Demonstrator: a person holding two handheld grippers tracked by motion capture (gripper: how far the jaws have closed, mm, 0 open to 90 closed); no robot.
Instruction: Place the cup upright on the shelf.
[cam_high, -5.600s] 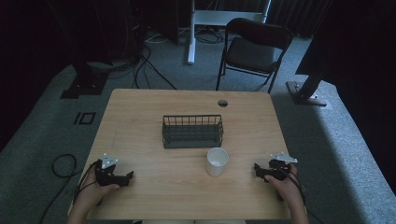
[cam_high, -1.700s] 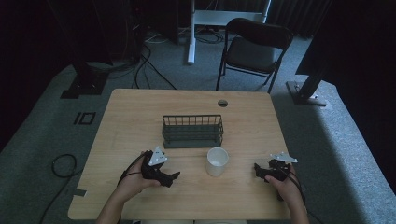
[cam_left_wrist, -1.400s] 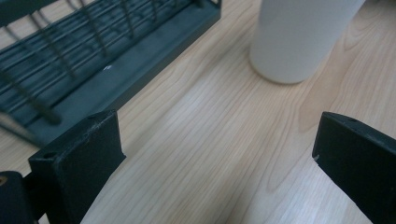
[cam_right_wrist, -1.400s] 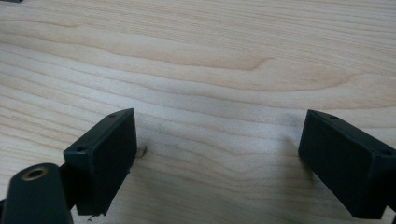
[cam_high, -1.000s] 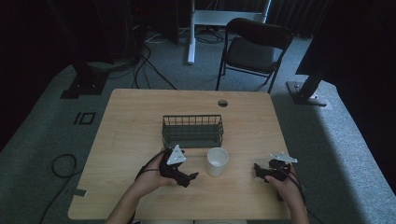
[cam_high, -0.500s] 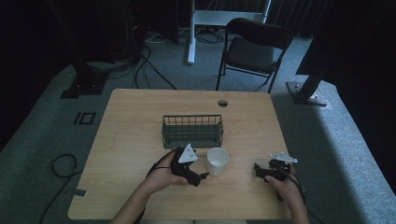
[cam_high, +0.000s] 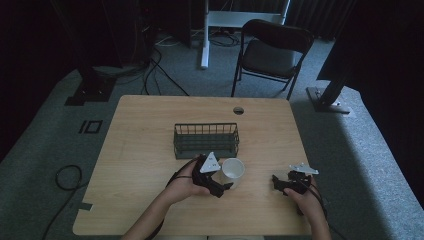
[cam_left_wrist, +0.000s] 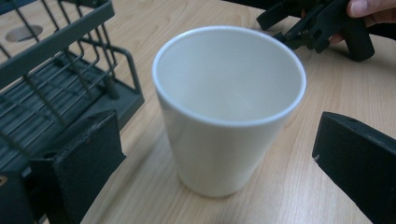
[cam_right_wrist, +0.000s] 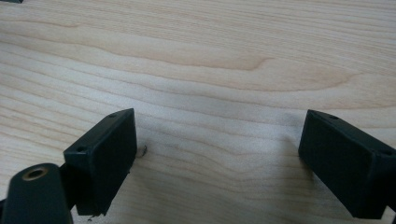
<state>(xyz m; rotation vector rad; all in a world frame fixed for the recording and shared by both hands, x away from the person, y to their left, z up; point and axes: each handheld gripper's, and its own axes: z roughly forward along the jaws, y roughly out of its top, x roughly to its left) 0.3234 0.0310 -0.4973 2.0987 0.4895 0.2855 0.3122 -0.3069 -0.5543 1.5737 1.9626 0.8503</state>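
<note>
A white cup (cam_high: 233, 171) (cam_left_wrist: 227, 107) stands upright and empty on the wooden table (cam_high: 150, 150), just in front of a dark wire basket (cam_high: 206, 139) (cam_left_wrist: 51, 79). My left gripper (cam_high: 223, 186) (cam_left_wrist: 224, 172) is open at the cup's near left side, one jaw on each side of the cup without touching it. My right gripper (cam_high: 276, 184) (cam_right_wrist: 222, 163) rests open on bare wood at the table's right front, and it shows far off in the left gripper view (cam_left_wrist: 317, 23).
The basket is empty and sits mid-table. A round cable hole (cam_high: 238, 110) lies near the far edge. A folding chair (cam_high: 272, 52) stands beyond the table, with cables on the floor to the left.
My left gripper has travelled from the table's left front to the right, up to the cup, with its jaws now either side of it. The right gripper and cup have stayed still.
</note>
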